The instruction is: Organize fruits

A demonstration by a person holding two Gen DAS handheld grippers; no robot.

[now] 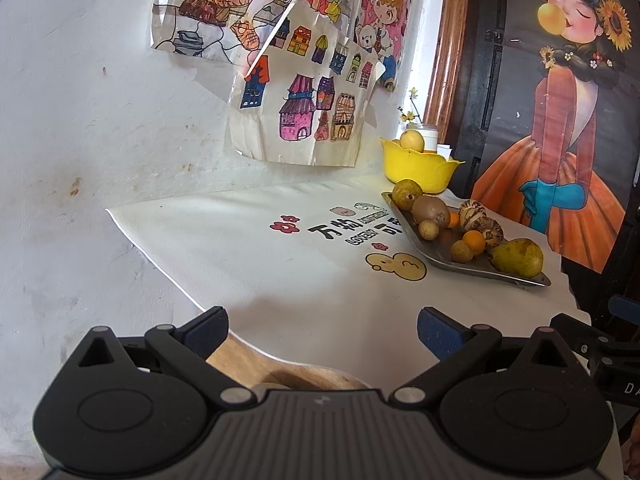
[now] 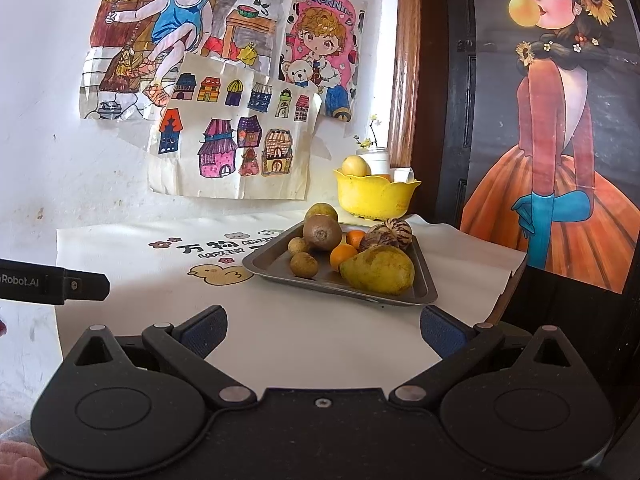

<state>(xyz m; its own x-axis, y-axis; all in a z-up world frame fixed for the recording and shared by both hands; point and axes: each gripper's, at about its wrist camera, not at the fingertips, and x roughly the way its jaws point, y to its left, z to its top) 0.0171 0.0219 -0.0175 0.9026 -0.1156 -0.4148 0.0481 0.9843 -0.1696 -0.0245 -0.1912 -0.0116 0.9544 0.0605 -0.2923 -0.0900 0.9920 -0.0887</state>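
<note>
1. left gripper [image 1: 322, 330] is seen with jaws spread wide, nothing held; it hangs over the near edge of the white cloth [image 1: 256, 248].
2. right gripper [image 2: 322, 330] is likewise spread wide and empty, facing the metal tray [image 2: 420, 292].
3. fruits are found on the tray: a yellow-green pear [image 2: 378, 270] at the near right, a kiwi [image 2: 322, 232], two small oranges [image 2: 342, 256], two small brown round fruits [image 2: 304, 265], a striped brown fruit [image 2: 386, 234], a green-brown fruit [image 2: 321, 212] at the far end.
4. a yellow bowl [image 2: 374, 200] is placed just behind the tray, a pale yellow fruit [image 2: 354, 166] inside.
5. "lovely" and chinese characters are printed on the cloth beside a yellow duck; the rest is hidden by the tray.
6. "robot.ai" is read on the black body [image 2: 52, 282] at the left edge of the right wrist view.
7. "morni.." is read on the pink wall drawing [image 2: 324, 40].
</note>
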